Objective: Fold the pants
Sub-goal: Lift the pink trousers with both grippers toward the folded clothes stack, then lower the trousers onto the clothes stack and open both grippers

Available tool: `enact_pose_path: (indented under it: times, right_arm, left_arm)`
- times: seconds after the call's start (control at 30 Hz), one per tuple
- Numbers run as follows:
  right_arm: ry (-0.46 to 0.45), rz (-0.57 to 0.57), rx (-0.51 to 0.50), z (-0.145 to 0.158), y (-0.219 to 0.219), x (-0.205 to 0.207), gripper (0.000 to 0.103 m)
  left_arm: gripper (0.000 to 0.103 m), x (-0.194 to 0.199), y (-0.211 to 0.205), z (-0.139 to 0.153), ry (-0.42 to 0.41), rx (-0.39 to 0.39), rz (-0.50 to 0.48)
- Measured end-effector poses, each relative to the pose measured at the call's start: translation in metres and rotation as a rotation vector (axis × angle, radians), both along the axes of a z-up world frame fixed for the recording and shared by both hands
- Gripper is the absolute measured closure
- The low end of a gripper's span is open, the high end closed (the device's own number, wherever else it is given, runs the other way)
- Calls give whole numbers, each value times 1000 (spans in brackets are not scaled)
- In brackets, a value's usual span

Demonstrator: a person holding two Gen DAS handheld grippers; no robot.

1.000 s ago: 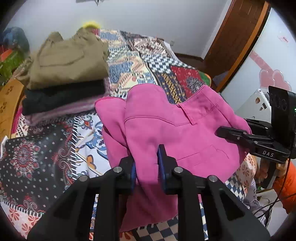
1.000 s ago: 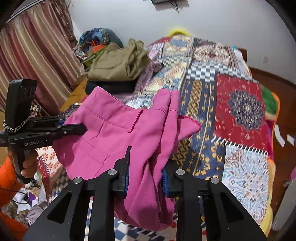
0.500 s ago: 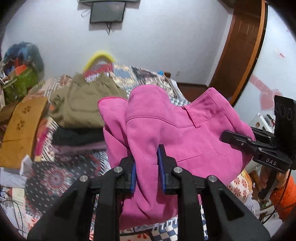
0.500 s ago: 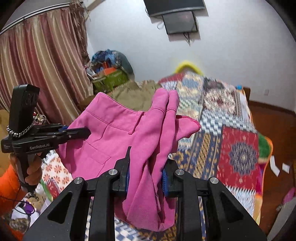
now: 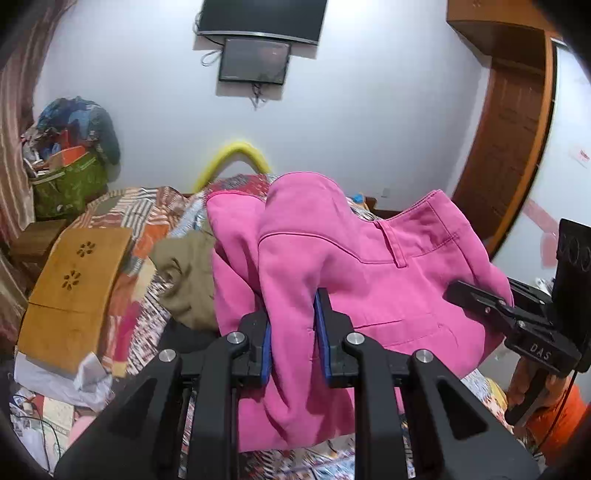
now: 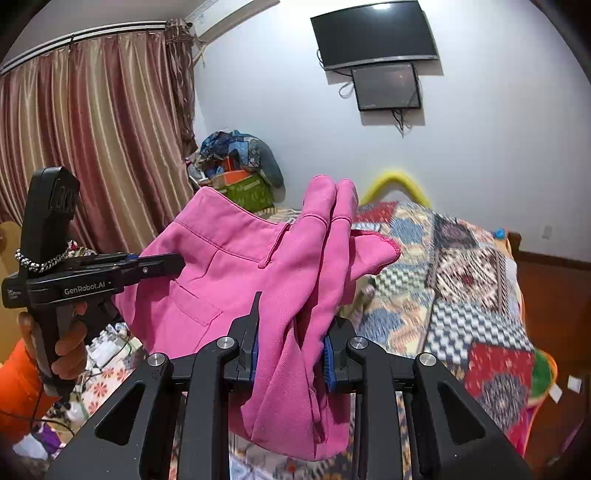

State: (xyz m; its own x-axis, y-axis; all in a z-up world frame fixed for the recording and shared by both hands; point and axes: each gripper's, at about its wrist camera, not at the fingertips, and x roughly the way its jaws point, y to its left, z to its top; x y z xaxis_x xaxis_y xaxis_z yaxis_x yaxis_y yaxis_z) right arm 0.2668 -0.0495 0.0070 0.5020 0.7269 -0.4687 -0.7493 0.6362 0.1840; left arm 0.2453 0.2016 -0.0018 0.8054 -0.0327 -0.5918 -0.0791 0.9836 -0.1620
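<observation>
Pink pants (image 5: 369, 280) clamped aloft, hem above bed (image 6: 461, 295)

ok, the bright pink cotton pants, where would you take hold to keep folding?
Keep both grips on the bright pink cotton pants: the left tool pinches a bunched fold, the right tool a second one. The waistband with its belt loop stands up between them, so they hang evenly off the patchwork bedspread.

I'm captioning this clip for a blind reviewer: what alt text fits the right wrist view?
The right claw is shut on a bunched fold of pink pants held up above a patchwork bed cover. At left the left claw, in a hand with an orange sleeve, grips the same pants. Behind are striped curtains and a wall-mounted screen.
</observation>
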Motion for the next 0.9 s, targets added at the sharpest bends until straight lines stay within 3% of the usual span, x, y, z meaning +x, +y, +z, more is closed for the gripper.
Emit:
enact_pose_path:
  times: [0.3,0.63,0.9]
  right_arm:
    - [0,14,15,-6,60,48,80]
    - [57,-14,29,-41,115,99,80]
    - [120,-41,11,-77,129,128,80]
  left_arm:
    - [83,50,59,-9,8,18,68]
    - [83,122,123,-50,50,1,112]
    - [83,167,137,-90,110,-2,121]
